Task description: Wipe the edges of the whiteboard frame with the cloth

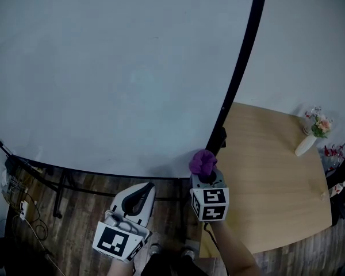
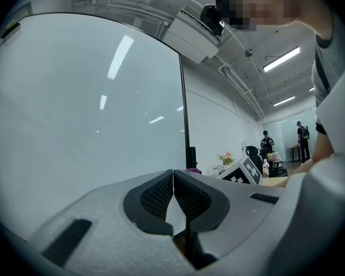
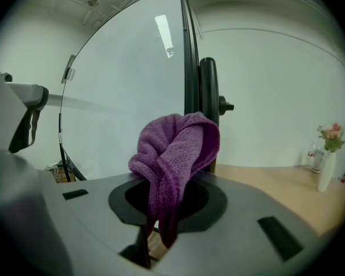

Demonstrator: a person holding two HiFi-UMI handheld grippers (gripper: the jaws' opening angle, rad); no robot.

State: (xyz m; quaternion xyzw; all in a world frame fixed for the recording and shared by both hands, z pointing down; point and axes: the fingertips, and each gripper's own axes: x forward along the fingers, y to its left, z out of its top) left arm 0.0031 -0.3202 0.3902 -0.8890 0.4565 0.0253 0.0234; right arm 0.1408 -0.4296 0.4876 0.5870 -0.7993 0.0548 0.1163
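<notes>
No readable words, numbers or brand names show anywhere; the grippers' cubes carry only black-and-white square marker patterns.

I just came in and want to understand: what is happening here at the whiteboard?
A person holds a claw in each hand. The right claw is shut on a purple cloth, held near the lower right corner of the whiteboard's black frame. The left claw is shut and empty, beside it.

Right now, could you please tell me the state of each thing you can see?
left gripper: jaws shut, empty.
right gripper: jaws shut on the cloth.
cloth: bunched, gripped.
whiteboard: upright, blank.
vase: upright on the table, holding flowers.
</notes>
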